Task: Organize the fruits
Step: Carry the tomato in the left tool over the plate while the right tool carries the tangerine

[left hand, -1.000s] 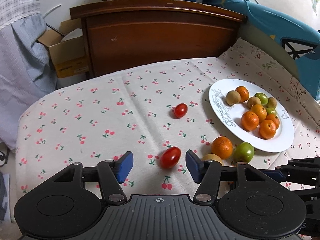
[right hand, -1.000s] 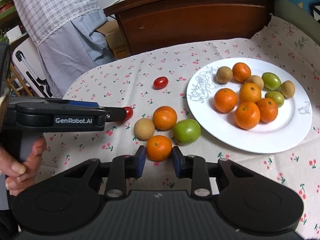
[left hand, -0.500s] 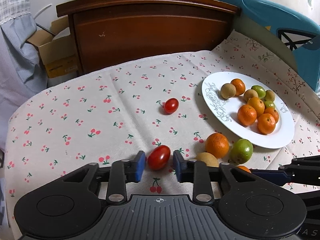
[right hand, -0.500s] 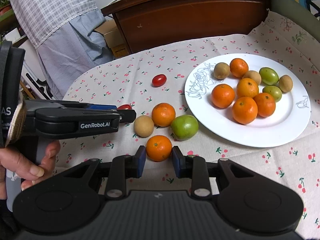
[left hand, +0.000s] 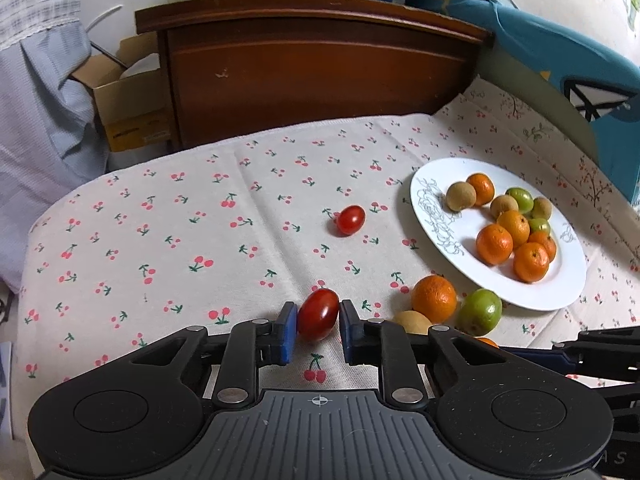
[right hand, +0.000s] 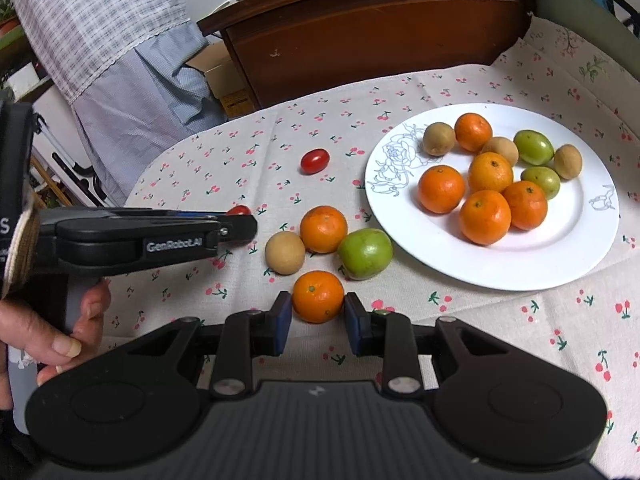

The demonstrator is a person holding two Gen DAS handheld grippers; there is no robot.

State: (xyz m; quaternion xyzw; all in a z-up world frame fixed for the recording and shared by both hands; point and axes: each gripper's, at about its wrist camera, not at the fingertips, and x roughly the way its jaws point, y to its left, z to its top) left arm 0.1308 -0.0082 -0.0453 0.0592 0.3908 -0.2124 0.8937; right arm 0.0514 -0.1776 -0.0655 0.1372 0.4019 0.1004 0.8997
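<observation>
My left gripper (left hand: 318, 322) is shut on a red cherry tomato (left hand: 318, 314) low over the cherry-print cloth. My right gripper (right hand: 318, 312) is shut on a small orange (right hand: 318, 296). A second cherry tomato (left hand: 351, 220) lies further out on the cloth. A white plate (right hand: 560, 264) at the right holds several oranges, green fruits and brown fruits. Beside the plate lie a loose orange (right hand: 323, 229), a green fruit (right hand: 365, 253) and a brown fruit (right hand: 285, 252). The left gripper also shows in the right wrist view (right hand: 240, 226), its tomato mostly hidden.
A dark wooden headboard (left hand: 320, 68) stands behind the table's far edge. A cardboard box (left hand: 128, 108) and hanging cloth (left hand: 36, 120) are at the left. A blue-and-green object (left hand: 560, 80) rises at the right.
My left gripper moved forward and closed its fingers from wide open onto the near cherry tomato. My right gripper stayed shut on the small orange and rose slightly.
</observation>
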